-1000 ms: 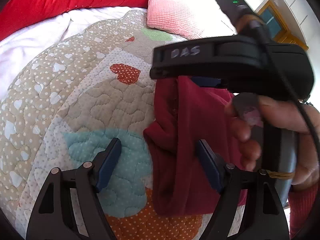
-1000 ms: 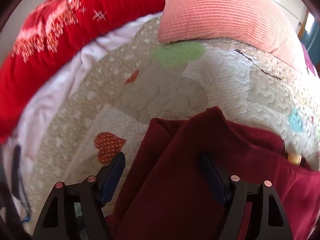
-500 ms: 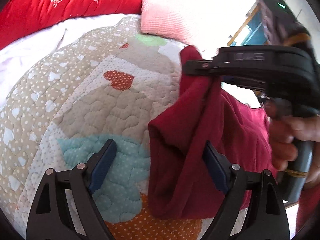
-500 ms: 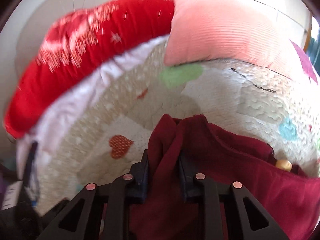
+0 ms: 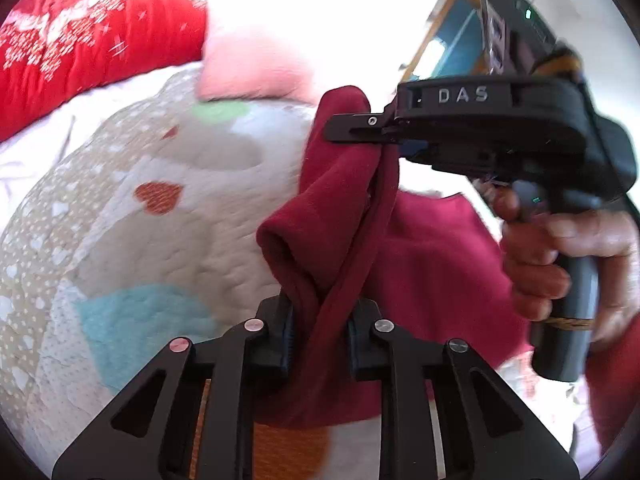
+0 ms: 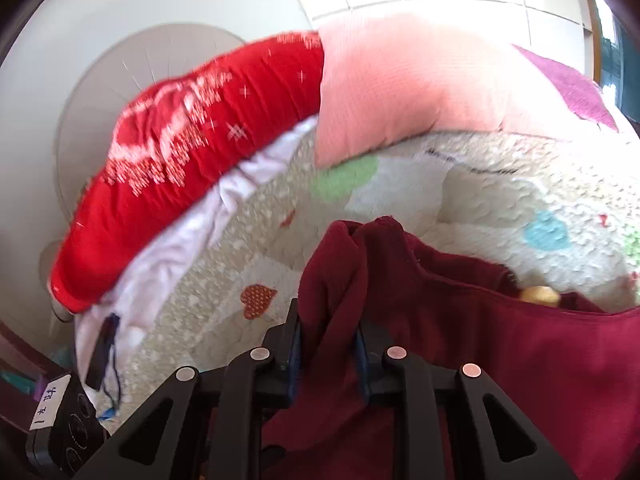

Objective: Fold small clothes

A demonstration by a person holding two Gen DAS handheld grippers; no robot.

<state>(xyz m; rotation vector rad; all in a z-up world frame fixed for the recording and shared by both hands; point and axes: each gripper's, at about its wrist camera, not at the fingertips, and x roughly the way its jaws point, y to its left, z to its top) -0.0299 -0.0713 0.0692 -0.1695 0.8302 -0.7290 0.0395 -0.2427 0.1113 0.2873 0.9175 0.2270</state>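
A dark red garment is lifted off a patchwork quilt on a bed. My left gripper is shut on one bunched edge of it. My right gripper is shut on another edge of the dark red garment; it also shows in the left wrist view, held in a hand at the upper right with the cloth pinched at its tip. The fabric hangs stretched between the two grippers. A small yellow object peeks from behind the cloth.
A red pillow with white pattern and a pink pillow lie at the head of the bed. A white sheet edges the quilt. A black device with a label sits at lower left.
Both grippers closed on the garment, the right first, then the left. Both then lifted, raising the cloth off the quilt.
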